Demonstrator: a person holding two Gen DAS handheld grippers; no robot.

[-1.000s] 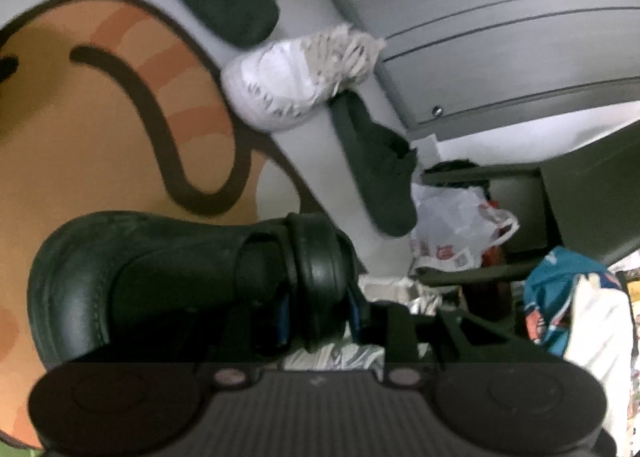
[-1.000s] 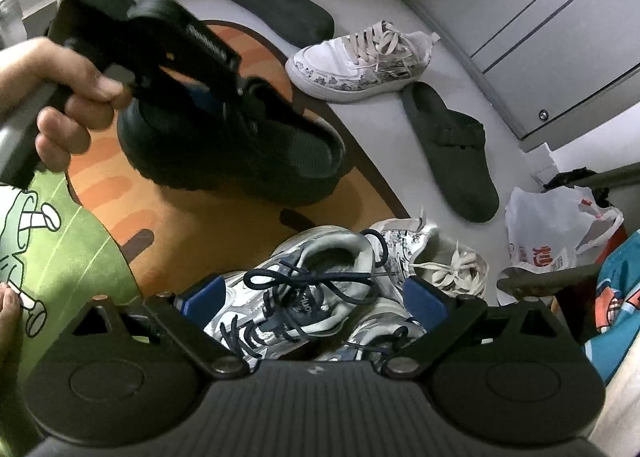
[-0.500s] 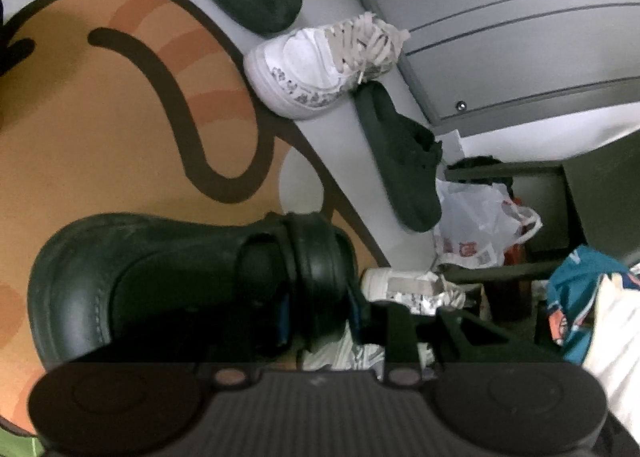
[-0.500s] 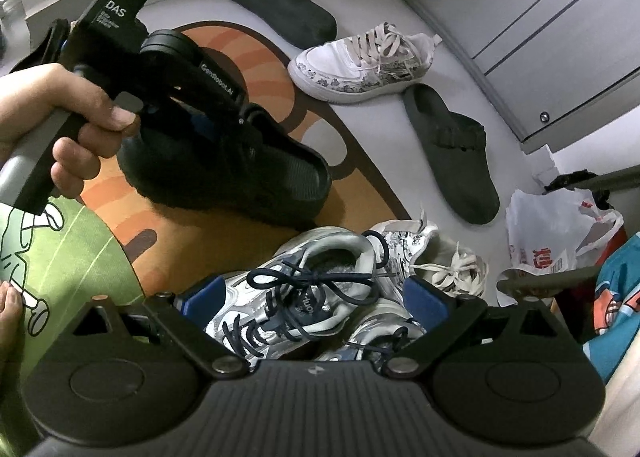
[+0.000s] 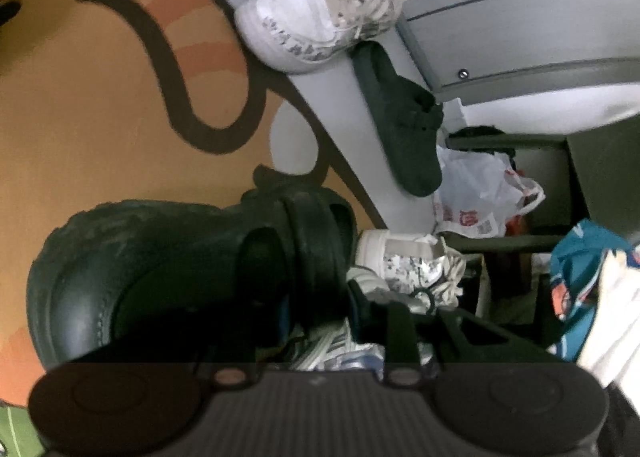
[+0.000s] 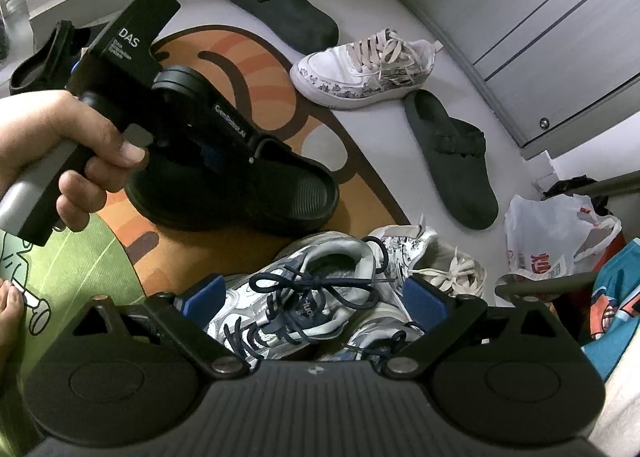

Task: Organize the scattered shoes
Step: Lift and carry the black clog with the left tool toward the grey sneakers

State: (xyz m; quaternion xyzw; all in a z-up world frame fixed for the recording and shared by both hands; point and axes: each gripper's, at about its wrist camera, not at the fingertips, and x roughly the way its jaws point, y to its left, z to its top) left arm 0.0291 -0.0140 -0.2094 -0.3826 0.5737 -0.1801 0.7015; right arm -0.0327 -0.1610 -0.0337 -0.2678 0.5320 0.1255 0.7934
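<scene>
Left gripper point(image 6: 224, 153) grips black clog point(image 6: 256, 193) (over orange rug point(image 6: 256, 97)).

I count four black clogs: one held point(image 6: 240, 193), one by the wall point(image 6: 280, 13), one by the cabinet point(image 6: 452, 161), one at the left edge point(image 6: 40, 65). I see two white printed sneakers point(image 6: 364, 69) point(image 6: 432, 257), two silver running shoes point(image 6: 296, 297) point(image 6: 380, 341), and one plastic bag point(image 6: 552, 233).
</scene>
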